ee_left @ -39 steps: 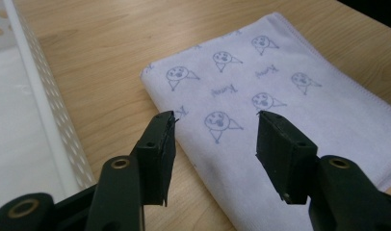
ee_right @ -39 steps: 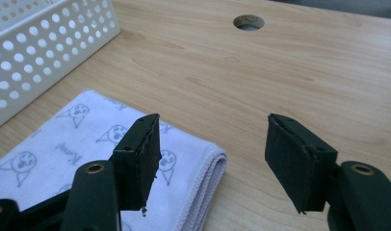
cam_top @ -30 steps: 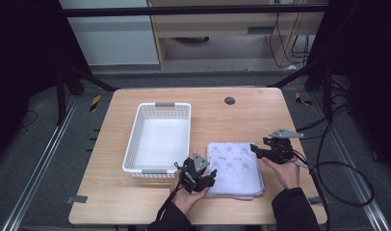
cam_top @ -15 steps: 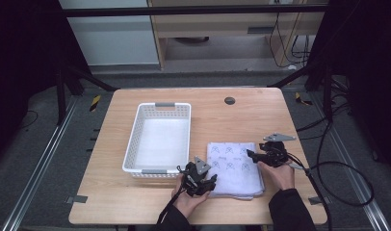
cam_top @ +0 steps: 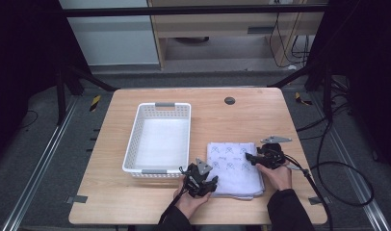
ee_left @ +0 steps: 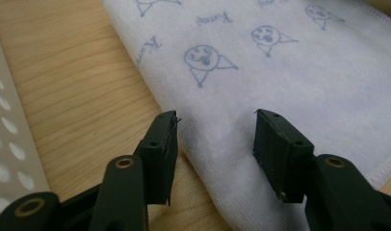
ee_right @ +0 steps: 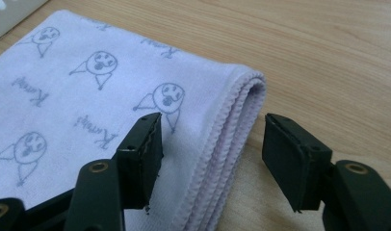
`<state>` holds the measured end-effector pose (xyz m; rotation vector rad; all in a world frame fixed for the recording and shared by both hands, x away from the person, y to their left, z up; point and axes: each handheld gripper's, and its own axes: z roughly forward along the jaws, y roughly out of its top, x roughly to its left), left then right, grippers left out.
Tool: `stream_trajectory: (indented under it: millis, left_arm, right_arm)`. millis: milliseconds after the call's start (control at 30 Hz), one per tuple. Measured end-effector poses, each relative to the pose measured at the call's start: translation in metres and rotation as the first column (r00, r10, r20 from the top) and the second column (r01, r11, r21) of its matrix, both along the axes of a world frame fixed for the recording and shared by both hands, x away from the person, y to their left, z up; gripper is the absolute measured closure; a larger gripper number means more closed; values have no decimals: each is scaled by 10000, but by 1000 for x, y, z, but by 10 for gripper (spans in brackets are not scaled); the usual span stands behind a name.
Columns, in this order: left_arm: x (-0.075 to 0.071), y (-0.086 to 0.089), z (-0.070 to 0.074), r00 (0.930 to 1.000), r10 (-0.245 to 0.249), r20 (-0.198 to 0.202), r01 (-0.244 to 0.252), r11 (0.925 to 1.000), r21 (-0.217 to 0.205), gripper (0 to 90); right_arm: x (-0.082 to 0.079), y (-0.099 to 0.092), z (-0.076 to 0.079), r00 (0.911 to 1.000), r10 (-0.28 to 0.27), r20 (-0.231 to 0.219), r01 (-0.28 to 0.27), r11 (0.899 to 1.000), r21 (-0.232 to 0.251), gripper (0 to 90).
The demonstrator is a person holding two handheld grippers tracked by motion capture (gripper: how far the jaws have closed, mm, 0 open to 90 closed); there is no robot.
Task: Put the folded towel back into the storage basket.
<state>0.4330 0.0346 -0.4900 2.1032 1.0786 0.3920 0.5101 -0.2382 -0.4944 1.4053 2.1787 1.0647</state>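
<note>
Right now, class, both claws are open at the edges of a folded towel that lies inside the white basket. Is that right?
Not quite. The folded towel lies on the wooden table, beside the white basket, not inside it, as the high view shows. The rest holds: the left claw and the right claw are both open at its edges.

I can read only one thing from here — the print on the folded towel (ee_left: 299,82). Among its little drawn faces a cursive word repeats in blue-grey; in the left gripper view it stands at about 10 and 12 o'clock, and I make it out as "Kumy" or close to it — I can't tell the letters for sure. In the right gripper view the same word lies upside down on the towel (ee_right: 87,82).
</note>
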Motion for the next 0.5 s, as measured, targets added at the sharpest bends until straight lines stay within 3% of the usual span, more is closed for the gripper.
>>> stream_trajectory:
  millis: [133,367,500]
  left_arm:
    - [0,-2,-1,10000,-22,6,22,9999,125,500]
    - [3,-1,-2,9996,2,-277,-3,10000,-36,513]
    - [3,-2,-3,9993,-14,-382,6,9998,-200,541]
  right_arm:
    - [1,0,-2,9999,45,-99,-44,10000,28,416]
    - [1,0,-4,9991,-21,-415,37,9993,379,466]
    - [1,-1,-6,9978,-8,-657,65,9962,864,547]
